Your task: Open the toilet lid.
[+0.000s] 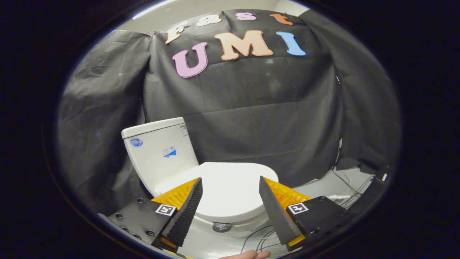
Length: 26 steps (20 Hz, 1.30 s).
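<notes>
In the gripper view the tongs [230, 187] hang with their two fingers spread wide apart, holding nothing. The left finger [187, 212] and the right finger [275, 212] both angle inward toward their tips, and neither touches the toilet. Each finger's mount carries a small square marker [165, 209] on top.

The lid [226, 187] lies flat and closed on the toilet bowl [230, 223], showing through the gap between the fingers and just beyond them. Its rounded front edge curves from one finger to the other. A small dark round tag [221, 227] sits on the front of the bowl, just under the lid's edge.

The tank [161, 154] stands upright behind the lid, beyond the left finger, with its cover on top and two small stickers on its front face. Black cloth [258, 108] hangs as the wall behind the toilet and wraps round both sides.

The floor [323, 187] is pale. Cables [345, 183] trail across it beyond the right finger, near the foot of the cloth, and more thin wires lie on the floor below the bowl. Part of a hand [248, 255] shows below and between the fingers.
</notes>
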{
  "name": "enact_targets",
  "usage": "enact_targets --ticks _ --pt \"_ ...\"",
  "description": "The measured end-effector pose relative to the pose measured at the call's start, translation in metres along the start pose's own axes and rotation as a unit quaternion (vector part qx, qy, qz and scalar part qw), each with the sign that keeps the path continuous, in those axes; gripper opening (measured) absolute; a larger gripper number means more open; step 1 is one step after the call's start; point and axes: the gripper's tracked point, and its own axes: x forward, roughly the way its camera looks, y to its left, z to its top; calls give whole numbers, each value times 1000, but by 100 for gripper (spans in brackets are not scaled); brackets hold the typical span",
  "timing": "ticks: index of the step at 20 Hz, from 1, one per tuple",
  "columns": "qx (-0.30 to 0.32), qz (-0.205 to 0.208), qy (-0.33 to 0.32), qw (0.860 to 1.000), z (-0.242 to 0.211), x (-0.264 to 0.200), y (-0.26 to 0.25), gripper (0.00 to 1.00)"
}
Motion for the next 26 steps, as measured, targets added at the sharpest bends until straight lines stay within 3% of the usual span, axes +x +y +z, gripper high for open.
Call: enact_targets --ticks 4,10,14,17,21,24,26 --pt "58 -5 17 998 -19 5 5 97" --pt "159 -51 23 986 -47 10 -8 97" --pt "269 -86 7 959 -66 16 -19 97" --pt "341 -81 18 937 -90 15 -12 97" --pt "441 -89 26 893 -112 6 -19 96" --pt "474 -77 60 875 -130 8 -8 96" --pt "476 -69 80 873 -147 16 -5 96"
